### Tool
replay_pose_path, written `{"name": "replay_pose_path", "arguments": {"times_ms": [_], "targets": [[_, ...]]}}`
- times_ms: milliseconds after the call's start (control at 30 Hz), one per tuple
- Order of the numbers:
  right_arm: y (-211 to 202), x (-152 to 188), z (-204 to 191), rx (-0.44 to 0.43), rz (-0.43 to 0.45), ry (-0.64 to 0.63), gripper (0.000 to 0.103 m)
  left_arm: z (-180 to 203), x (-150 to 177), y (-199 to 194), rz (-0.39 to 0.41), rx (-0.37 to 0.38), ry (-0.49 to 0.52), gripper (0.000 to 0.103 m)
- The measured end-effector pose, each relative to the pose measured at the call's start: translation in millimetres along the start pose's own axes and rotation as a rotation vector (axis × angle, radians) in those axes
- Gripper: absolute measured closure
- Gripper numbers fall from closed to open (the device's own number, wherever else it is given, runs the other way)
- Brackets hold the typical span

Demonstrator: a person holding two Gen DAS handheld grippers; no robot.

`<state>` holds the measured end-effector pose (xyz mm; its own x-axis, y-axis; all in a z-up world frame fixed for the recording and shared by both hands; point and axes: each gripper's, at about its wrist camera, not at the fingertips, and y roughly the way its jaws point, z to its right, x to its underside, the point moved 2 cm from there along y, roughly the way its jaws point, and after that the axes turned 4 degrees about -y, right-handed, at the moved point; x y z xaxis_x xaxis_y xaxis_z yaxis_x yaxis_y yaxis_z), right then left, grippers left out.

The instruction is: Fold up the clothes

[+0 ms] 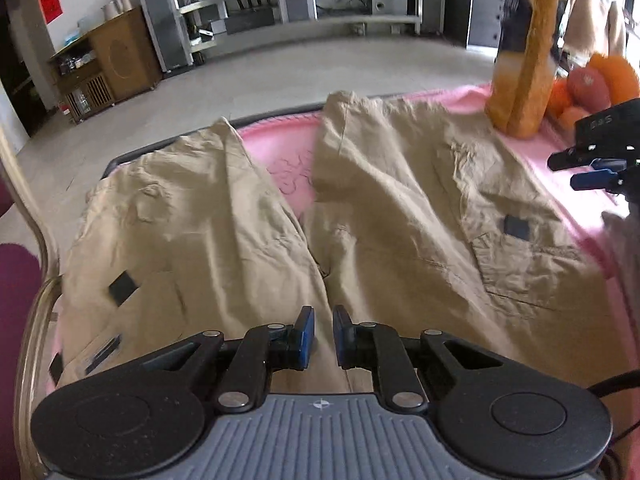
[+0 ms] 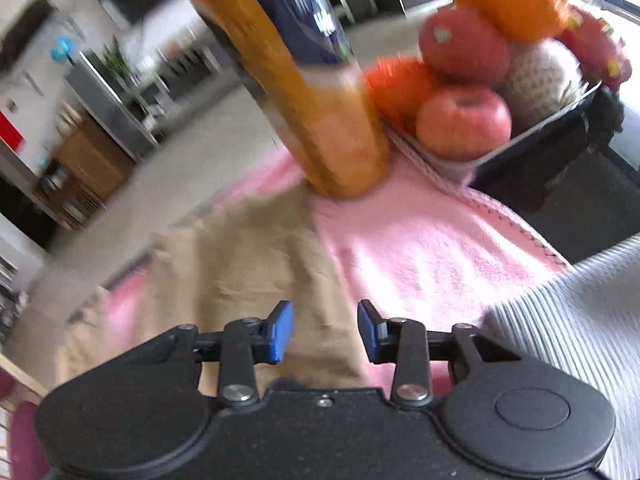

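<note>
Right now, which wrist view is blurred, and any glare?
Right wrist view: heavy motion blur on the juice bottle and fruit basket; its tongs stay sharp; the pink towel is washed out. Left wrist view: mostly sharp khaki pants, slight blur, fisheye bending at the edges.

Motion blur smears the juice bottle [image 2: 304, 92] and fruit basket [image 2: 532, 136]; the bottle's top is cropped.

Layout of garment and tabletop items.
Wrinkled khaki cotton trousers [image 1: 304, 216] lie flat on the pink terry cloth [image 1: 536, 148], legs pointing away. Beyond their right leg stands a tall orange juice bottle [image 1: 524, 52]; right of it, a dark rectangular fruit tray [image 2: 560, 140].
</note>
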<state>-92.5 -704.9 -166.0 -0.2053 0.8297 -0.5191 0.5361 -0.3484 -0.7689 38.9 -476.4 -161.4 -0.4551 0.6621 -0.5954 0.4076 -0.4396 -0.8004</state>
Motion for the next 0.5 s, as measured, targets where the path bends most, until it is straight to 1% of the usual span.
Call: {"name": "replay_pose_path", "arguments": {"times_ms": [33, 67, 167, 200, 233, 267, 367, 433, 500], "targets": [[12, -3, 4, 0.022, -0.025, -0.001, 0.073, 0, 1, 5, -0.008, -0.004, 0.001, 0.089], [20, -4, 7, 0.040, -0.039, -0.006, 0.073, 0, 1, 8, -0.015, -0.007, 0.002, 0.089], [17, -1, 3, 0.060, -0.010, -0.044, 0.073, -3, 5, 14, -0.029, -0.014, -0.004, 0.089], [16, 0, 2, 0.066, 0.000, -0.057, 0.077, -5, 6, 15, -0.034, -0.015, -0.012, 0.089], [15, 0, 0, 0.073, 0.009, -0.070, 0.097, -5, 6, 16, -0.040, -0.018, -0.017, 0.089], [14, 1, -1, 0.080, 0.019, -0.083, 0.100, -5, 7, 17, -0.045, -0.026, -0.021, 0.089], [10, 4, -5, 0.100, 0.048, -0.121, 0.101, -2, 8, 20, -0.065, -0.062, -0.022, 0.090], [8, 6, -8, 0.113, 0.068, -0.146, 0.102, 1, 8, 27, -0.090, -0.104, -0.008, 0.090], [11, 9, -9, 0.127, 0.057, -0.164, 0.101, 1, 8, 31, -0.108, -0.122, -0.003, 0.089]]}}
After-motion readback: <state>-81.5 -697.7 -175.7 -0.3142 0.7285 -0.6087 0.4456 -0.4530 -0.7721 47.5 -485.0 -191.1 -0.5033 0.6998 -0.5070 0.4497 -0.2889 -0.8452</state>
